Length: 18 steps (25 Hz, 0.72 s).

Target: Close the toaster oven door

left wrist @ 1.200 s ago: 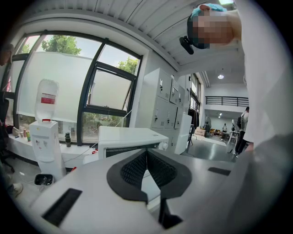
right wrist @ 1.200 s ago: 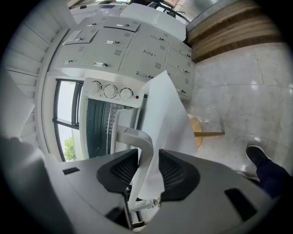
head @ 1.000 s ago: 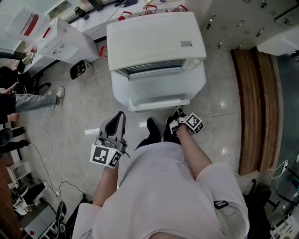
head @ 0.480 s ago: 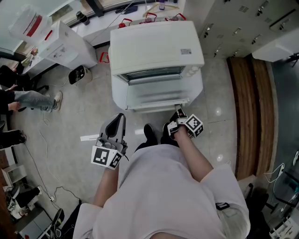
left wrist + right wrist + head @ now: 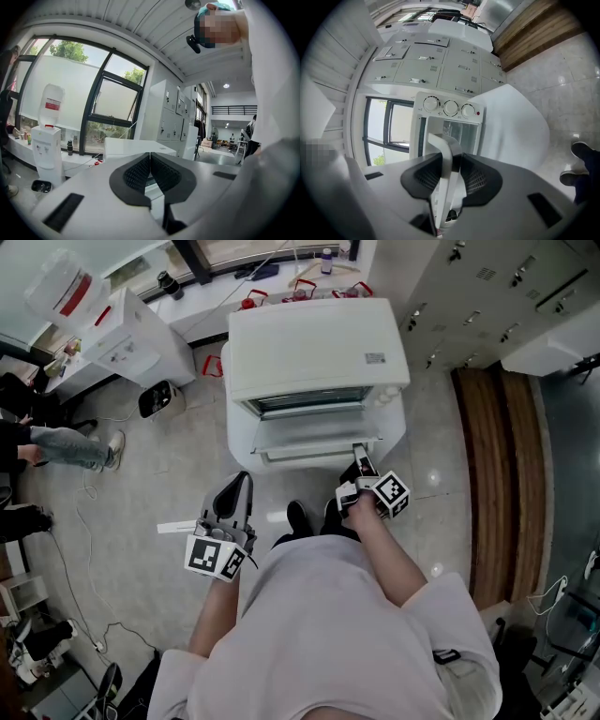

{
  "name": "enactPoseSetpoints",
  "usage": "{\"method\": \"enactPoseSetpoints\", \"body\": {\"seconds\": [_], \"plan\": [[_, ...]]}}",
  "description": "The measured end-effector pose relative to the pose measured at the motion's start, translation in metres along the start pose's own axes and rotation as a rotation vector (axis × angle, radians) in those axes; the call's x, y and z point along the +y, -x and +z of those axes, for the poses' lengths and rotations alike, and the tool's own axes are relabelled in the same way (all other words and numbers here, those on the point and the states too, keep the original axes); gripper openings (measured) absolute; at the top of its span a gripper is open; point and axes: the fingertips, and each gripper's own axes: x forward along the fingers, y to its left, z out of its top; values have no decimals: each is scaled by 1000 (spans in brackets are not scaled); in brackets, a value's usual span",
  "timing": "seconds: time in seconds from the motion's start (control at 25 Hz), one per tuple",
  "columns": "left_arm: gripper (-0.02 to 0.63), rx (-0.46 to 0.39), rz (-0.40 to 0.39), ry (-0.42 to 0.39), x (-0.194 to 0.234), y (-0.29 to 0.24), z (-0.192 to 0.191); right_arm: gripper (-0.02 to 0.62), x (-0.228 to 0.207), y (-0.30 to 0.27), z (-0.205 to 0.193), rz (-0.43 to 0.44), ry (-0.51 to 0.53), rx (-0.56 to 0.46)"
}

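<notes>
White oven [image 5: 314,343], right gripper [image 5: 451,162] clasping flat handle [image 5: 441,143]

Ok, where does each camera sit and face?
Head view: on the person's head, facing steeply down at the toaster oven; torso, arms, both grippers show.
Left gripper view: on the left gripper, facing the windows; its shut, empty jaws and a sleeve show.
Right gripper view: on the right gripper, facing the oven; jaws, just closing, grip the door handle; shoes show.
Head and right gripper views share the door handle.

White boxy toaster oven [image 5: 319,343], standing upright, its glass-paned door [image 5: 314,432] part-open, hinged at the bottom, seemingly tilted halfway up
</notes>
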Motion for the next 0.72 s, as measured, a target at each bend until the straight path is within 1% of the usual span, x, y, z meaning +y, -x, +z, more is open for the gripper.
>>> {"method": "enactPoseSetpoints", "body": {"seconds": [0.2,0.4,0.72], "plan": [[20,-11,12,1,7,-1,3,121,20,-12,6,44,-10,-23],[20,-16,16,0,11,-4,5,121,34,-23,12,71,8,-27],[20,-23,22,1,16,-8,9,111,51,-36,17,111,-37,-60]]}}
